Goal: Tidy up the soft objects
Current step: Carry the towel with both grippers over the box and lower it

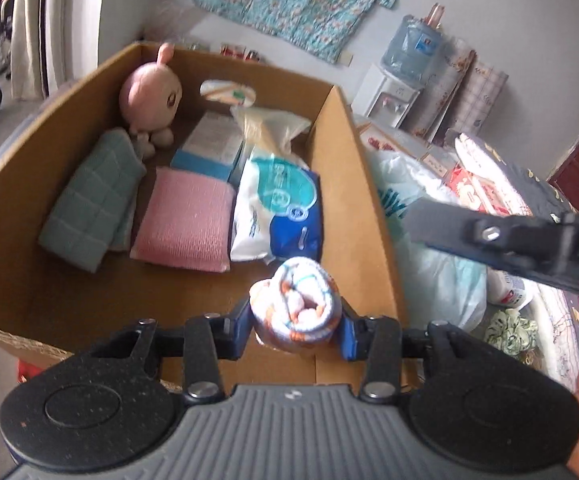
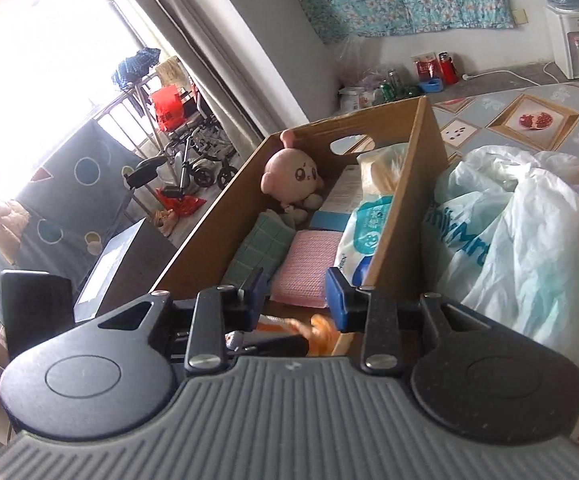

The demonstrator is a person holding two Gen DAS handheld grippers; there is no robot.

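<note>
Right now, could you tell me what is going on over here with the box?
A person is packing soft things into a cardboard box. The left gripper holds a rolled striped cloth over the box's near end. Inside lie a pink plush toy, folded green and pink towels, and a wipes pack. The right gripper holds nothing.

You have one cardboard box (image 1: 353,184) holding one pink plush toy (image 1: 151,96), two folded cloths, one green (image 1: 89,200) and one pink (image 1: 185,220), and one wipes pack (image 1: 277,208), plus one rolled cloth (image 1: 295,304) and one plastic bag (image 2: 529,240).
</note>
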